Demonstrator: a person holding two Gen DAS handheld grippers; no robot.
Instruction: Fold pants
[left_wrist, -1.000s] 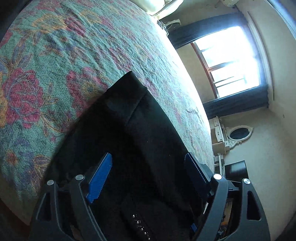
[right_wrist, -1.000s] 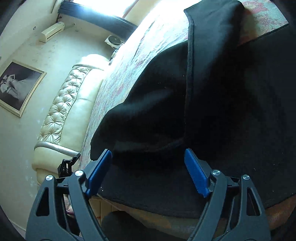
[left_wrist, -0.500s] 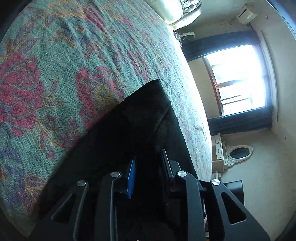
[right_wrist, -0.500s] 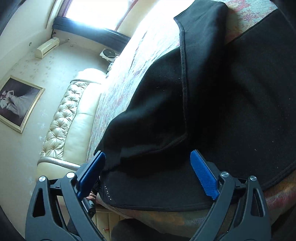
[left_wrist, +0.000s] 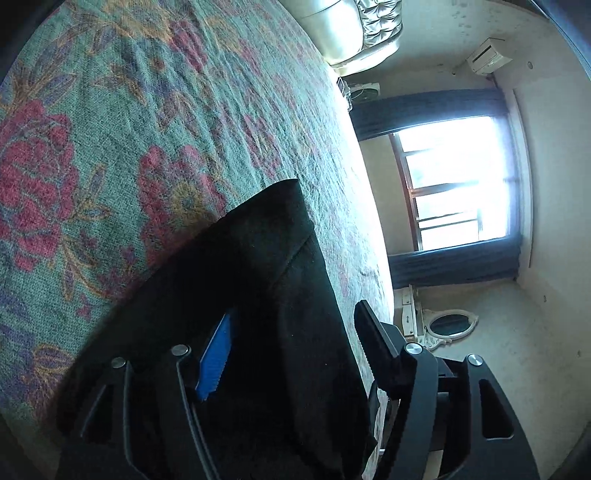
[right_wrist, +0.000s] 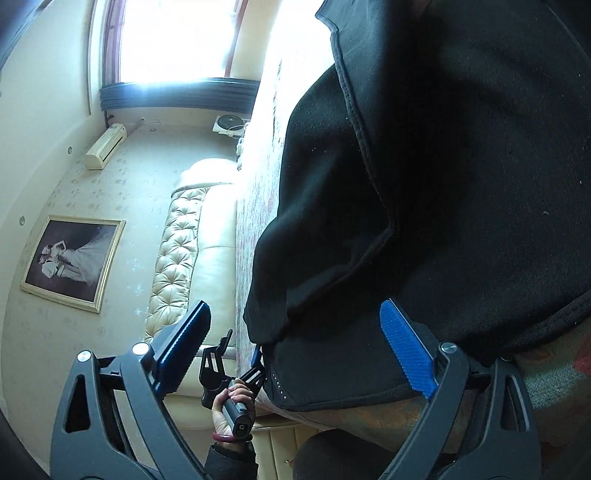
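Black pants (left_wrist: 280, 258) lie folded on a bed with a floral cover (left_wrist: 147, 110). My left gripper (left_wrist: 295, 347) sits low over the near end of the pants. Its jaws are opening, the cloth lies between them, and the pads do not press it. In the right wrist view the pants (right_wrist: 461, 166) fill the right side, with a folded layer hanging over the bed's edge. My right gripper (right_wrist: 295, 347) stands open, straddling that hanging corner without touching it. Beyond it, a hand (right_wrist: 231, 402) holds the left gripper (right_wrist: 240, 363) at the pants' studded edge.
A cream tufted headboard (right_wrist: 177, 258) stands at the far end of the bed. A bright window with dark curtains (left_wrist: 458, 184) is on the wall beyond. A framed picture (right_wrist: 70, 262) hangs on the wall. A white dressing table with an oval mirror (left_wrist: 448, 325) stands beside the bed.
The left gripper shut on the pants' cloth half a second ago and has since spread apart again. The right gripper widened a little, rolled and sank toward the pants' hanging corner.
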